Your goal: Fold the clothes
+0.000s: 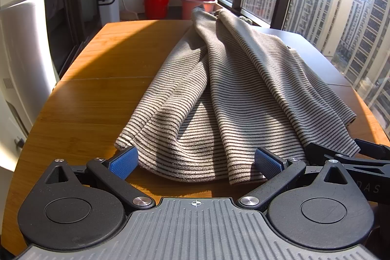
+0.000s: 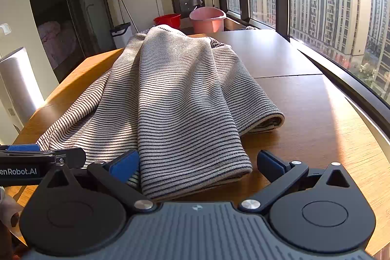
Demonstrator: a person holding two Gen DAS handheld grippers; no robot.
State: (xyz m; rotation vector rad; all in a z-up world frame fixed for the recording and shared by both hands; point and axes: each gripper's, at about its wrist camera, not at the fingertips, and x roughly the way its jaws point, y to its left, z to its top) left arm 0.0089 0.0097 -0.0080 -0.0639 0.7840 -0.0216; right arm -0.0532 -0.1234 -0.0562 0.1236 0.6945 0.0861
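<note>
A grey-and-black striped garment (image 1: 231, 89) lies rumpled along the wooden table (image 1: 97, 101), stretching away from me in loose lengthwise folds. My left gripper (image 1: 196, 162) is open at the garment's near hem, its blue pads (image 1: 124, 162) spread on either side of the hem's left part. In the right wrist view the same garment (image 2: 182, 89) shows a folded near-right corner. My right gripper (image 2: 197, 166) stands open around that corner, low over the table (image 2: 304, 126). The two grippers sit side by side: the right gripper (image 1: 353, 157) shows at the left view's edge, the left gripper (image 2: 36, 157) at the right view's edge.
Beyond the table's far end stand a red bucket (image 1: 156, 4), a pink basin (image 1: 197, 4) and a white bin (image 1: 109, 7). Large windows (image 2: 329, 4) run along the right side. A white appliance (image 1: 22, 52) stands to the left. Bare tabletop lies on both sides of the garment.
</note>
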